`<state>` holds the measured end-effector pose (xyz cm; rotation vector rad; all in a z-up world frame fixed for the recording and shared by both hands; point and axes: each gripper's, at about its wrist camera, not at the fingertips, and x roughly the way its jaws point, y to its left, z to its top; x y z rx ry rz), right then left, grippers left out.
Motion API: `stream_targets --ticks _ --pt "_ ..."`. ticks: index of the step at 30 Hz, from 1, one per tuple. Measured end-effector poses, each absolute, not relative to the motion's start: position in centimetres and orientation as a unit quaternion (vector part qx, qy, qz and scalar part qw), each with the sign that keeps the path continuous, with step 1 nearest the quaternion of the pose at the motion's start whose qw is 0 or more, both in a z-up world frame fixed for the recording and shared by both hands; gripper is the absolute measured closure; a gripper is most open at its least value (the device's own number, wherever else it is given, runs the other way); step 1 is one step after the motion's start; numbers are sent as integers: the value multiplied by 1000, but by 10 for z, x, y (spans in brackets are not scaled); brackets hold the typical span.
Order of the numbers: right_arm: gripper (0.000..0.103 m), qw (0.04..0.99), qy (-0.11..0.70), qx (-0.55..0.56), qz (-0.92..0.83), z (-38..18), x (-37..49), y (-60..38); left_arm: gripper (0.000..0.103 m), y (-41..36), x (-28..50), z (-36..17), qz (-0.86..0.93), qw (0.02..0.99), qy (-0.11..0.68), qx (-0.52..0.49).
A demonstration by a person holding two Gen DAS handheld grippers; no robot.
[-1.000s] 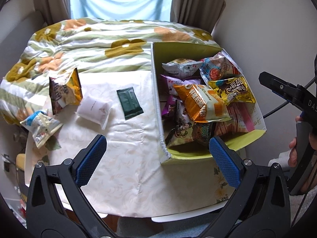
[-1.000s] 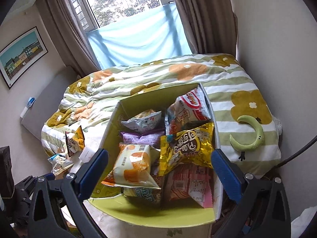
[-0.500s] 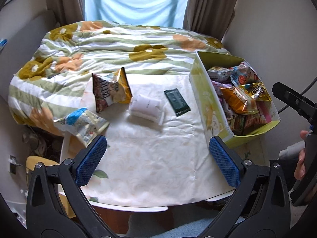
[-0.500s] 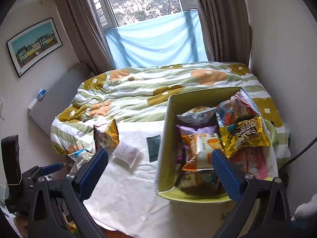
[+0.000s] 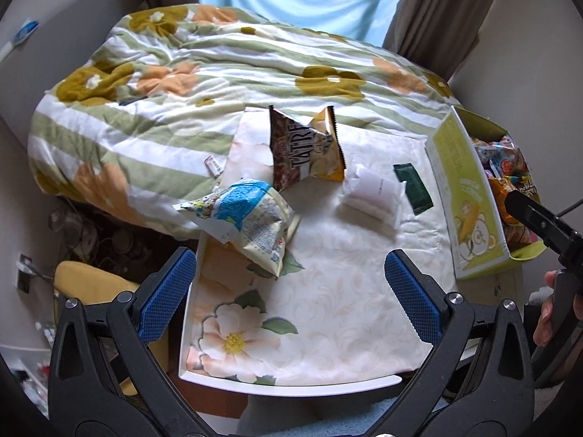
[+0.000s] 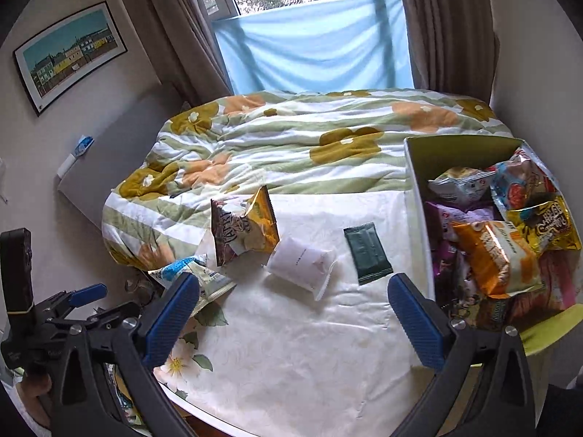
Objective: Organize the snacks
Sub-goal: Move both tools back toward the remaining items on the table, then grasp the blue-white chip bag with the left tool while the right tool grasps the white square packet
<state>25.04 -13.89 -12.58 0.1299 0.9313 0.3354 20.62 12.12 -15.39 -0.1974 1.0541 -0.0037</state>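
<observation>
- The left tool point(image 5: 291, 287) hangs above the near part of the tabletop point(image 5: 328, 313); its blue pads are wide apart and nothing is between them.
- The right tool point(image 6: 291, 313) is also spread wide and holds nothing; it is over the middle of the tabletop, with the green box point(image 6: 413, 218) at its right side.
- Four snacks lie loose on the tabletop, in a row from left to right: a blue and white bag point(image 5: 247, 218) that sticks out over the left edge, a brown and yellow chip bag point(image 5: 309, 149) that stands tilted, a white packet point(image 5: 371, 193) and a dark green flat packet point(image 5: 413, 187).
- The white packet touches the chip bag, and the green packet is just beside the white one, near the box wall.
- The right wrist view looks into the box, where many snacks are piled, with an orange bag point(image 6: 499, 258) on top and a gold bag point(image 6: 543, 222) beside it.
- The left wrist view shows mostly the outside wall of the box, which has a bear drawing.
- The left wrist view shows the right tool only as a black arm at the right border, with fingers of the hand.
</observation>
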Motion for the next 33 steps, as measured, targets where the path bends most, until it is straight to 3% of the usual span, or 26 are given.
stream_targets --ticks 13,28,30,33 --pt "0 815 534 -41 220 -212 344 -102 1 157 270 -247 85 791 565 -219" --pt "0 727 568 -236 304 -288 384 -56 1 161 312 -275 167 785 559 -209" --pt "0 720 571 -245 308 -295 387 -55 4 158 312 -275 171 785 563 -195" --pt "0 714 572 -253 314 -301 390 -53 19 154 312 -274 162 789 564 -183"
